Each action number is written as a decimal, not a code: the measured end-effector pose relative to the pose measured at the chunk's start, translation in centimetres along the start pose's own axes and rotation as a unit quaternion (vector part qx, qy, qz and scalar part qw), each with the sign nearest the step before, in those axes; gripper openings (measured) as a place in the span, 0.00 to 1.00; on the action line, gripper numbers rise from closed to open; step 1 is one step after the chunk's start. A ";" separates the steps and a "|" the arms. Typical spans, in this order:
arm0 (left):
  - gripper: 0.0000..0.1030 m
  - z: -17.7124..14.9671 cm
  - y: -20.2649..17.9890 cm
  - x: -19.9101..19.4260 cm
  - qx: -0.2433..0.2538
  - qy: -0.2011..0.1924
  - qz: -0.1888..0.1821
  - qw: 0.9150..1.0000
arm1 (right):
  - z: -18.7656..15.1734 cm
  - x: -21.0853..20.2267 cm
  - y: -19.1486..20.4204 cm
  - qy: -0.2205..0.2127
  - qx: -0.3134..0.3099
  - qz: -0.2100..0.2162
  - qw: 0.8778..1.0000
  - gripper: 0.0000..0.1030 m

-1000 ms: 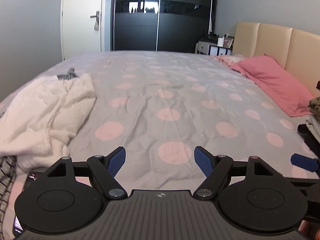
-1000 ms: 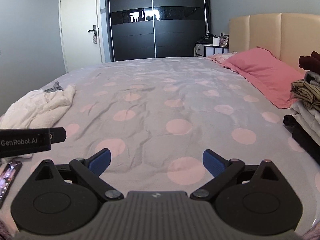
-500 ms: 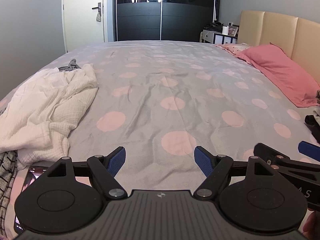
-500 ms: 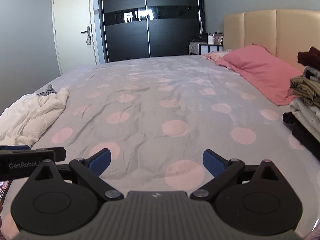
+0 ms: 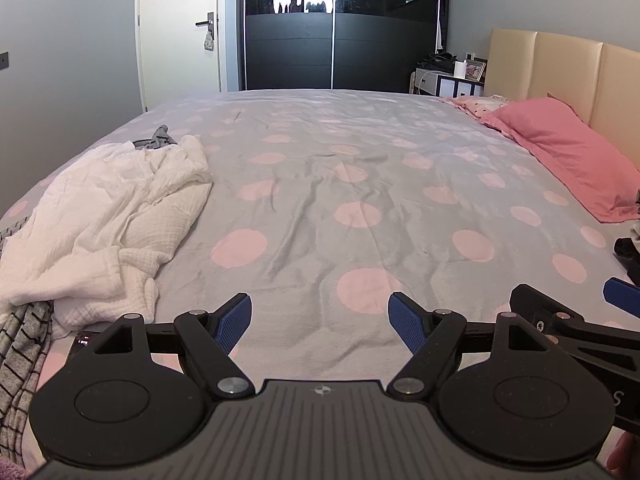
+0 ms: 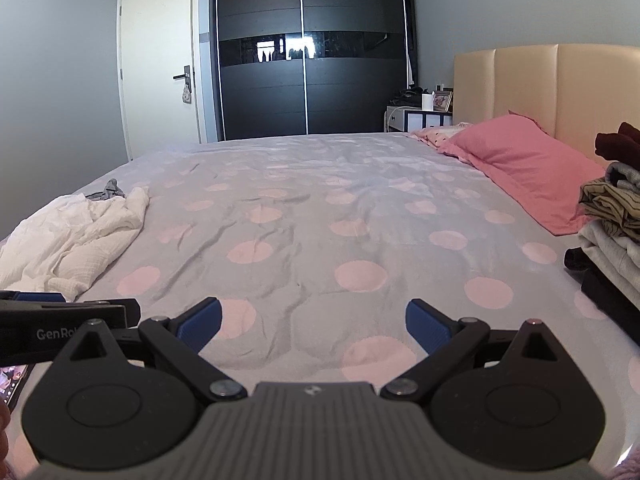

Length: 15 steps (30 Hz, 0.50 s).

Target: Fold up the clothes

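Both views tilted up; white garment (image 5: 108,228) crumpled, long axis front-back.

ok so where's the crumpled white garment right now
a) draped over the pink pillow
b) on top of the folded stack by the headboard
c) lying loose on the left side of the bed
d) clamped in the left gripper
c: the crumpled white garment lies loose on the bed's left side, while the left gripper and right gripper are both open and empty.
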State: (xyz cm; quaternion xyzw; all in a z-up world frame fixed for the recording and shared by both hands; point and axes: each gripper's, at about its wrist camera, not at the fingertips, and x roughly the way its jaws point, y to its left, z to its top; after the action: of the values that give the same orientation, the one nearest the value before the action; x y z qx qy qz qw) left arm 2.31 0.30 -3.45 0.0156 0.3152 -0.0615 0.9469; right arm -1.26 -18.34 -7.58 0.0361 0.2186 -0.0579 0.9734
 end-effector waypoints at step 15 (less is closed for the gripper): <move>0.73 0.0 0.0 0.3 -0.002 -0.003 -0.007 1.000 | 0.1 -0.3 -0.3 -0.005 0.000 0.001 1.000 0.97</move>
State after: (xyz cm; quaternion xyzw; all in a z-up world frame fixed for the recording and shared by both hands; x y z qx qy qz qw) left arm 2.56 0.22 -3.66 0.0118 0.3129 -0.0674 0.9473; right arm -1.48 -18.58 -7.40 0.0362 0.2136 -0.0575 0.9746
